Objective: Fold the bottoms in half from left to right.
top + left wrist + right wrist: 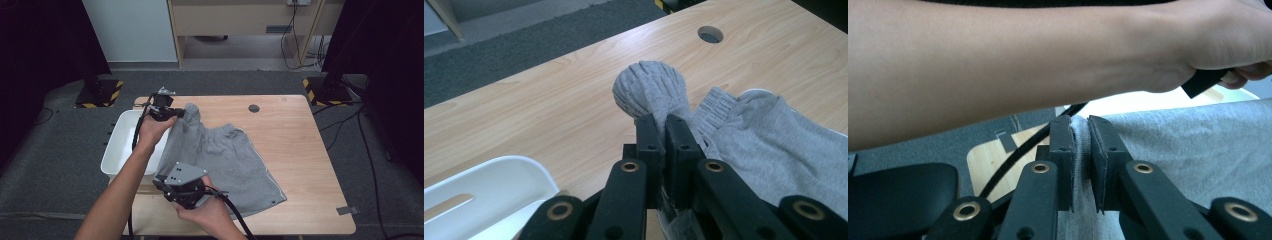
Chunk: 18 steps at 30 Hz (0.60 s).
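A pair of grey shorts (225, 160) lies spread on the wooden table (295, 140). My left gripper (172, 114) is shut on the far left corner of the shorts, at the waistband, and lifts it off the table. In the left gripper view the pinched cloth bunches into a ribbed knob (649, 90) above the left gripper (663, 125). My right gripper (172, 192) is shut on the near left edge of the shorts. A fold of grey cloth (1080, 150) sits pressed between its black jaws in the right gripper view, where the right gripper (1080, 127) points under the person's left forearm (998, 60).
A white plastic bin (120, 145) stands at the table's left edge, under the left forearm. A round cable hole (254, 108) is in the tabletop at the back. The right half of the table is bare wood. Black stands with striped bases (325, 90) flank the table on the floor.
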Motion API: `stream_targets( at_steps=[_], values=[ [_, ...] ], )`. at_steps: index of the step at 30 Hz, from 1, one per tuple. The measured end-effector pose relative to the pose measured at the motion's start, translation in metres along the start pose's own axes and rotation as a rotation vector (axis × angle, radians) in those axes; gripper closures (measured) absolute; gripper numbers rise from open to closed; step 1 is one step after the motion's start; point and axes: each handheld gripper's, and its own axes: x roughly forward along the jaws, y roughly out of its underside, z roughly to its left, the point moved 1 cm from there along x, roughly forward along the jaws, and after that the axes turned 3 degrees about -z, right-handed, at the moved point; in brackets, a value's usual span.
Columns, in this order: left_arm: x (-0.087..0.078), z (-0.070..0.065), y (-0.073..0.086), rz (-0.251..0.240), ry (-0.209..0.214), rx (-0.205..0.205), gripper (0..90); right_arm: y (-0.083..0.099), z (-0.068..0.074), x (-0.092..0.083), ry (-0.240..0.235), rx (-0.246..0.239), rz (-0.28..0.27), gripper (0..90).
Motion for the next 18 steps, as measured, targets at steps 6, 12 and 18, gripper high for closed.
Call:
stream_targets(
  at_steps=[6,12,18],
  values=[
    [-0.004,0.001,-0.003,0.001,-0.013,-0.002,86.4,-0.003,-0.001,-0.002,-0.003,-0.01,0.004,81.7],
    [0.007,-0.009,-0.006,0.011,-0.013,-0.004,86.4,0.002,-0.013,-0.027,0.029,-0.01,0.013,81.7],
    [0.02,-0.025,-0.009,0.021,-0.019,0.0,86.3,0.018,-0.029,-0.056,0.073,0.008,0.027,81.7]
  ],
)
